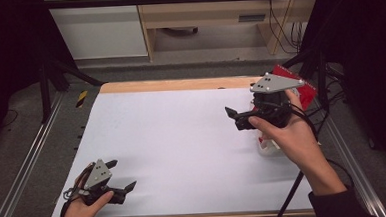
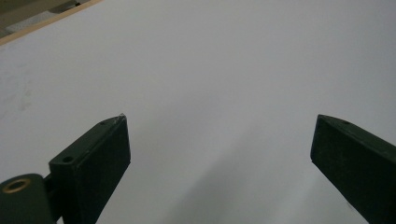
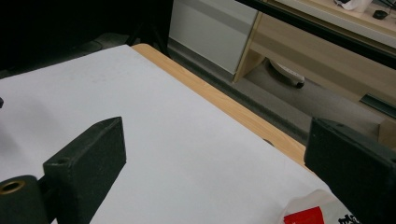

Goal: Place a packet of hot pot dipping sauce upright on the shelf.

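- Plastic bag (image 3: 322,212) lies under the right hand-held gripper (image 1: 242,117), jaws spread, empty; it could slide off the desk (image 1: 182,139).
- Left hand-held gripper (image 1: 120,178) open too.

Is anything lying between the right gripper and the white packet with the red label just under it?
Nothing visible does. The right gripper, jaws wide open, hangs just above the packet at the table's right edge.

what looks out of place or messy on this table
Nothing is spilled or damaged. The one untidy spot is the white bag with red print by the right gripper, sitting at the table's right edge. Both grippers are open.
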The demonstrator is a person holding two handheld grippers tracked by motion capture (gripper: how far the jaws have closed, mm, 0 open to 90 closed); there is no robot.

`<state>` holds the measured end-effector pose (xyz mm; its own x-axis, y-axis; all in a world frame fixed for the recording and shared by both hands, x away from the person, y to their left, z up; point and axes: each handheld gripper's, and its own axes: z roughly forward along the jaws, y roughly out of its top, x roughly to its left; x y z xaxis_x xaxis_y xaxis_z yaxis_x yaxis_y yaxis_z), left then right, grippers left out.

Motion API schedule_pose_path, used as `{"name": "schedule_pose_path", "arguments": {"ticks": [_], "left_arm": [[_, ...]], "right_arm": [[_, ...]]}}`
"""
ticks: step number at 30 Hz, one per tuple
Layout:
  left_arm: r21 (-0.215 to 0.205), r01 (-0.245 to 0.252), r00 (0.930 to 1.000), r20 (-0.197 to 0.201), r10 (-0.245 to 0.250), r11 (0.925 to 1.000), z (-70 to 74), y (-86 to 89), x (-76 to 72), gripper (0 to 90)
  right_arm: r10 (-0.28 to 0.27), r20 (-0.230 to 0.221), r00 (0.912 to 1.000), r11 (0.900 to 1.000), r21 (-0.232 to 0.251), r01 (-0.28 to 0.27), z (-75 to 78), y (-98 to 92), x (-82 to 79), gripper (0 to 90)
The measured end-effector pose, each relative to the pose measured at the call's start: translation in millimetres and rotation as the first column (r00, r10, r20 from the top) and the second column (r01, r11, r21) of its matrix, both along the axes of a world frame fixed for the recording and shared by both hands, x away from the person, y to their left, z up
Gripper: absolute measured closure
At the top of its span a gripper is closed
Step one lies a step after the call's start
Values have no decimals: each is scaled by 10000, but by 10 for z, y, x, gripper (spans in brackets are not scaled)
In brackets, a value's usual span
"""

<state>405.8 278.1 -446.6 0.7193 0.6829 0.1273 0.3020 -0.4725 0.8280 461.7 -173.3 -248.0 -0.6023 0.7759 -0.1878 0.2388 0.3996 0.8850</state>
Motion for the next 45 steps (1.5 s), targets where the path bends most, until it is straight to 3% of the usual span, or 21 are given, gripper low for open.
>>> {"name": "schedule_pose_path", "arguments": {"ticks": [22,33,45], "left_arm": [[46,45,10000,-19,-45,10000,-7,-7,-1,45],[43,50,10000,-31,-50,10000,-11,-13,-2,45],[41,62,10000,-49,-62,10000,-14,-15,-2,45]], "right_arm": [[310,76,9995,9993,226,-312,-389,306,-333,56],[250,48,9997,9989,392,-252,-670,365,-490,57],[262,-470,9986,9992,307,-248,-1055,346,-610,59]]}}
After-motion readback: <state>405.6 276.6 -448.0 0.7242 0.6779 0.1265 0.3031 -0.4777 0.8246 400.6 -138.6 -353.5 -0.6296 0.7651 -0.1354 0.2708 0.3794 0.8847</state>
